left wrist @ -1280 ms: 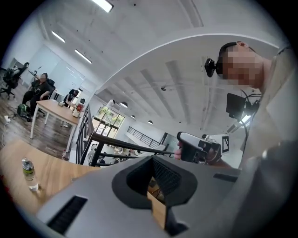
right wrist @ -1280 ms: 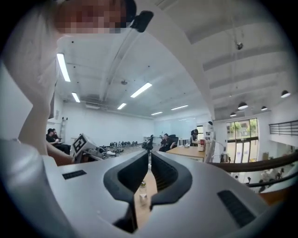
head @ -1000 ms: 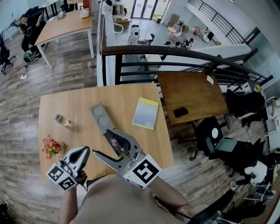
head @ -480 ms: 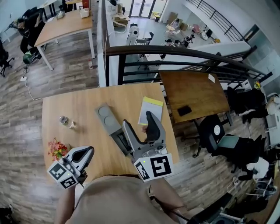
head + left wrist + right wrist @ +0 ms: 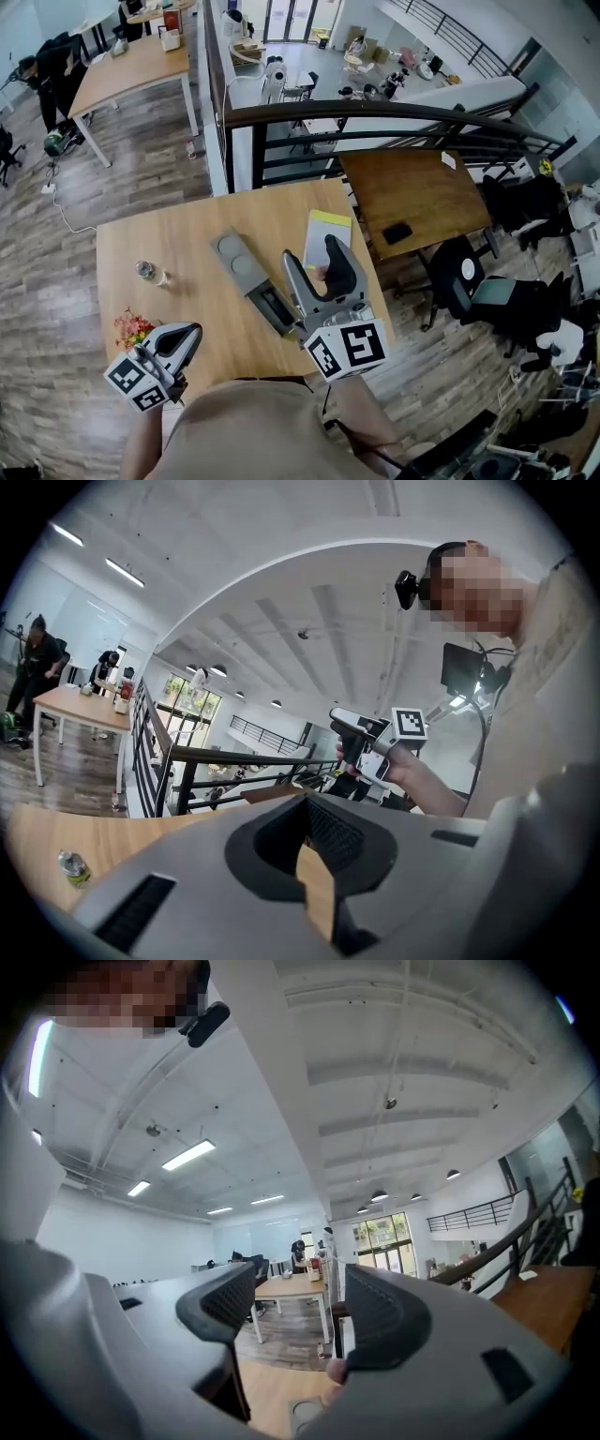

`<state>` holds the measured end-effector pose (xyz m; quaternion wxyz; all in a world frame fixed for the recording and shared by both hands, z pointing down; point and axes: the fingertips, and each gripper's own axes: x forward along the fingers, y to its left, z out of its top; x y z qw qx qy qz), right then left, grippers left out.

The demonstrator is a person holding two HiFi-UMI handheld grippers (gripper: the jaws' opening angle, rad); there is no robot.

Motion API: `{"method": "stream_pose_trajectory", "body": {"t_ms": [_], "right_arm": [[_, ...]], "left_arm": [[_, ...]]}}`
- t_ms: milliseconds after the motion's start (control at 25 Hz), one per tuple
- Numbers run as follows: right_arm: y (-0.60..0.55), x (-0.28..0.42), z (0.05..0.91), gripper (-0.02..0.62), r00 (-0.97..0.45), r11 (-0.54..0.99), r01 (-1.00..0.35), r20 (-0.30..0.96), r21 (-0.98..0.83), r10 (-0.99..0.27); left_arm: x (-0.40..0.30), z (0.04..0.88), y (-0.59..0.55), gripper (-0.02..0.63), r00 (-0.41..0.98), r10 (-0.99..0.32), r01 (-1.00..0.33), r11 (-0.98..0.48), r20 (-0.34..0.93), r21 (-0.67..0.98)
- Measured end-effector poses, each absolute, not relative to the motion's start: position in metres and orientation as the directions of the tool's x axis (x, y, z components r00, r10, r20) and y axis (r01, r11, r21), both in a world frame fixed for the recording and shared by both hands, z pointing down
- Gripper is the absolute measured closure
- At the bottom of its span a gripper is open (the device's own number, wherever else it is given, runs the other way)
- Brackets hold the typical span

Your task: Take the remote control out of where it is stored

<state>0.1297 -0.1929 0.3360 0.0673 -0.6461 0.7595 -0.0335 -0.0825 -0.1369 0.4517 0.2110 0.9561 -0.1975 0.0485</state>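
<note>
A long grey holder (image 5: 242, 267) lies aslant on the wooden table (image 5: 159, 234), with two round recesses at its far end and a dark slot (image 5: 276, 308) at its near end. I cannot make out a remote control as such. My right gripper (image 5: 314, 251) is open, lifted above the table just right of the holder, jaws pointing away. A small pinkish thing (image 5: 322, 273) shows by its right jaw; the same pinkish thing (image 5: 335, 1370) appears in the right gripper view, where the right gripper (image 5: 298, 1297) has a wide gap. My left gripper (image 5: 190, 331) is shut near the table's front left; the left gripper (image 5: 314, 874) holds nothing.
A yellow-edged notebook (image 5: 327, 240) lies right of the holder. A small bottle (image 5: 145, 271) and a flower pot (image 5: 132, 328) stand at the left. A darker table (image 5: 412, 197) with a black phone (image 5: 397, 232) adjoins on the right. A black railing (image 5: 375, 117) runs behind.
My right gripper has lifted off the holder's near slot and swung up to the right, jaws now pointing away. The left gripper has stayed in place.
</note>
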Motion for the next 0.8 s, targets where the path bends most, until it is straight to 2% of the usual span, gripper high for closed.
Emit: {"method": "stream_pose_trajectory", "body": {"t_ms": [160,360,440,600,800], "right_arm": [[-0.193,0.109,0.340,0.298,-0.274,0.276,-0.954,-0.033,-0.119,-0.961],[-0.179,0.109,0.388,0.345,-0.407,0.398,-0.907,0.049,-0.136,-0.912],[-0.178,0.122,0.426,0.347,-0.409,0.397,-0.911,0.119,-0.114,-0.905],[-0.173,0.137,0.541,0.347,-0.422,0.433,-0.900,0.337,-0.045,-0.842],[-0.159,0.131,0.661,0.364,-0.455,0.479,-0.872,0.519,-0.097,-0.724]], "left_arm": [[-0.073,0.453,-0.137,0.609,0.914,-0.372,-0.407,-0.832,0.164,0.377],[-0.061,0.458,-0.136,0.609,0.883,-0.447,-0.466,-0.805,0.142,0.367],[-0.059,0.464,-0.137,0.609,0.862,-0.489,-0.502,-0.781,0.135,0.371],[-0.059,0.492,-0.134,0.609,0.800,-0.582,-0.588,-0.711,0.146,0.386],[-0.057,0.537,-0.121,0.609,0.774,-0.598,-0.624,-0.665,0.209,0.410]]}}
